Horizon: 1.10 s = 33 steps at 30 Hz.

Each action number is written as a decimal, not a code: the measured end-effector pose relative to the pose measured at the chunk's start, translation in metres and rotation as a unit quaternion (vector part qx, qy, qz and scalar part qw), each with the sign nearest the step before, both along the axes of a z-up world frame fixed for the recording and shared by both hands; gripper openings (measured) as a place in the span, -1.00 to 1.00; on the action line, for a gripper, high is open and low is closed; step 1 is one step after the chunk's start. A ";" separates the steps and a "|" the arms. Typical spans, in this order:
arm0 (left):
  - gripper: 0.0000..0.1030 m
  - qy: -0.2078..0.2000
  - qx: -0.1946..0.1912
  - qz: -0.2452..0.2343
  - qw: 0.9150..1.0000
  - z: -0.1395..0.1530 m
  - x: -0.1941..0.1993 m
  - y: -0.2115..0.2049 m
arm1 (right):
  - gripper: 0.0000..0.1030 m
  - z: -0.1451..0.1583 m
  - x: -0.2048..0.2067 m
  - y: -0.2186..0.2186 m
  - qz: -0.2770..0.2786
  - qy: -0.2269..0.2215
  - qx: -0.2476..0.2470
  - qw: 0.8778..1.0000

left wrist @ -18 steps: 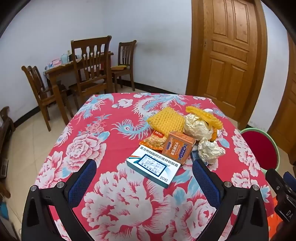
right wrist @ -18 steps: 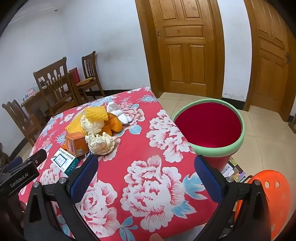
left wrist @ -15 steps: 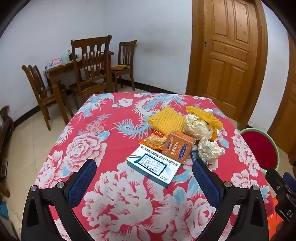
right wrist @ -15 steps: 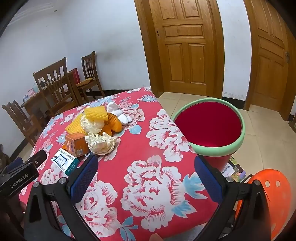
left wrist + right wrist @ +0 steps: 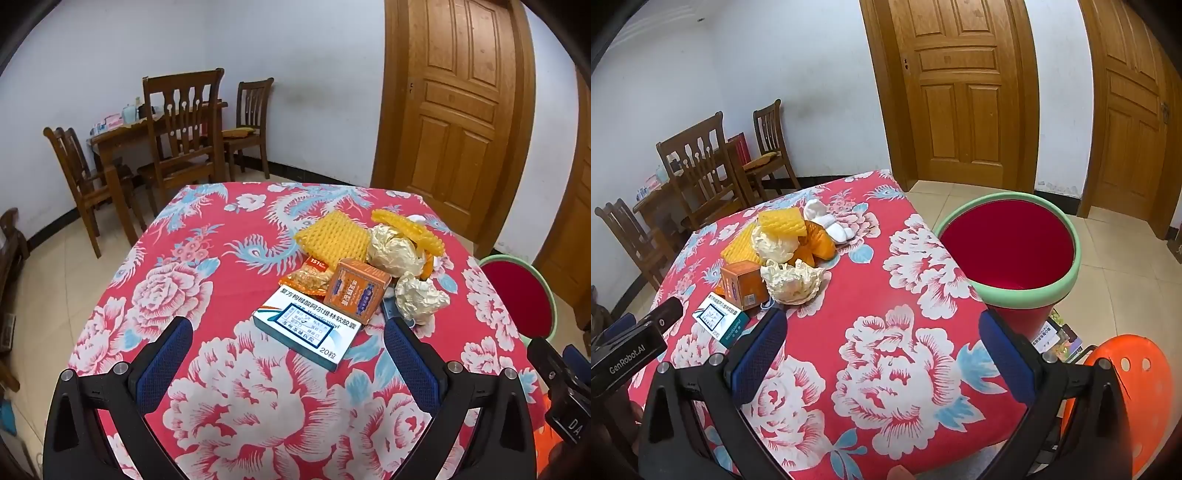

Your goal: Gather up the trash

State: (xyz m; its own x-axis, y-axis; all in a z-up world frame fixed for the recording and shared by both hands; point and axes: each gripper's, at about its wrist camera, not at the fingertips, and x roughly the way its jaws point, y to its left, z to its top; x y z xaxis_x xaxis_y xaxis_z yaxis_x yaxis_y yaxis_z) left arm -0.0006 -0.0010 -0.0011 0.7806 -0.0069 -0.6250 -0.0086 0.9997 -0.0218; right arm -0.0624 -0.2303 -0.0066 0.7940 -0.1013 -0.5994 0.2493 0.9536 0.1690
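Over the near edge of the floral tablecloth (image 5: 229, 413), the left gripper (image 5: 288, 339) and right gripper (image 5: 882, 325) are held wide apart, nothing between the jaws. The trash pile (image 5: 369, 266) is heaped mid-cloth, white box (image 5: 308, 325) nearest. A red bin (image 5: 1008, 243) is stood just beside the cloth's right edge; wooden chairs (image 5: 181, 125) and doors (image 5: 960, 88) are seen beyond.

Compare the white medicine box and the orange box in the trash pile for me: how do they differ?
The white medicine box lies flat, wide and thin; the orange box stands taller and more compact. The white medicine box sits nearest the left hand-held gripper, out in front of the pile; the orange box is just behind it, beside crumpled foil. Both are printed cartons on the floral tablecloth.
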 end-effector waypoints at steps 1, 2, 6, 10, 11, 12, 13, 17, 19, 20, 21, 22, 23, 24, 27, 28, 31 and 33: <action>0.99 0.000 0.000 0.000 1.000 0.000 0.000 0.000 | 0.98 0.001 0.001 -0.001 0.000 0.001 0.001 1.000; 0.99 0.001 0.000 0.000 1.000 0.000 0.000 0.000 | 0.98 0.002 0.001 -0.002 -0.001 0.002 0.002 1.000; 0.99 0.002 -0.003 0.000 1.000 0.001 -0.003 0.003 | 0.98 -0.004 -0.001 0.000 -0.001 0.003 0.006 1.000; 0.99 0.003 -0.003 0.000 1.000 0.000 -0.002 0.004 | 0.98 -0.003 -0.001 -0.001 -0.001 0.004 0.006 1.000; 0.99 0.003 -0.004 -0.001 1.000 -0.001 -0.002 0.004 | 0.98 -0.003 0.000 -0.001 -0.001 0.005 0.007 1.000; 0.99 0.003 -0.004 0.000 1.000 -0.001 -0.002 0.004 | 0.98 -0.003 -0.001 -0.001 -0.001 0.005 0.007 1.000; 0.99 0.003 -0.004 0.000 1.000 -0.001 -0.002 0.004 | 0.98 -0.003 -0.001 0.000 -0.001 0.006 0.006 1.000; 0.99 0.004 -0.005 0.001 1.000 -0.003 -0.002 0.006 | 0.98 -0.003 -0.001 0.000 -0.001 0.006 0.006 1.000; 0.99 0.004 -0.005 0.001 1.000 -0.002 -0.002 0.006 | 0.98 -0.004 -0.001 0.000 -0.001 0.006 0.006 1.000; 0.99 0.004 -0.005 0.000 1.000 -0.003 -0.002 0.006 | 0.98 -0.003 0.000 0.000 -0.001 0.007 0.006 1.000; 0.99 0.004 -0.005 0.000 1.000 -0.003 -0.002 0.006 | 0.98 -0.003 0.000 0.000 -0.001 0.007 0.007 1.000; 0.99 0.004 -0.005 0.000 1.000 -0.002 -0.002 0.006 | 0.98 -0.003 0.000 0.000 -0.001 0.007 0.007 1.000; 0.99 0.005 -0.006 0.000 1.000 -0.003 -0.002 0.006 | 0.98 -0.003 0.000 0.000 -0.001 0.007 0.007 1.000; 0.99 0.005 -0.006 0.000 1.000 -0.003 -0.002 0.006 | 0.98 -0.003 0.000 0.000 -0.001 0.007 0.007 1.000; 0.99 0.005 -0.005 0.000 1.000 -0.003 -0.002 0.006 | 0.98 -0.005 0.000 0.000 -0.002 0.007 0.007 1.000; 0.99 0.006 -0.005 0.000 1.000 -0.004 -0.002 0.007 | 0.98 -0.005 0.000 0.000 -0.002 0.007 0.007 1.000; 0.99 0.008 -0.006 0.001 1.000 -0.006 -0.003 0.008 | 0.98 -0.005 0.000 0.000 -0.001 0.008 0.008 1.000; 0.99 0.008 -0.006 0.002 1.000 -0.007 -0.002 0.009 | 0.98 -0.004 0.001 0.000 -0.001 0.008 0.007 1.000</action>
State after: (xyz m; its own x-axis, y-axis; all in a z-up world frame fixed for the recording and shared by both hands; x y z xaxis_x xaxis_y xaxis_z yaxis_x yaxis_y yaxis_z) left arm -0.0029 0.0075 -0.0081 0.7699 -0.0115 -0.6380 -0.0125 0.9994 -0.0331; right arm -0.0616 -0.2305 -0.0110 0.7836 -0.0943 -0.6140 0.2545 0.9504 0.1788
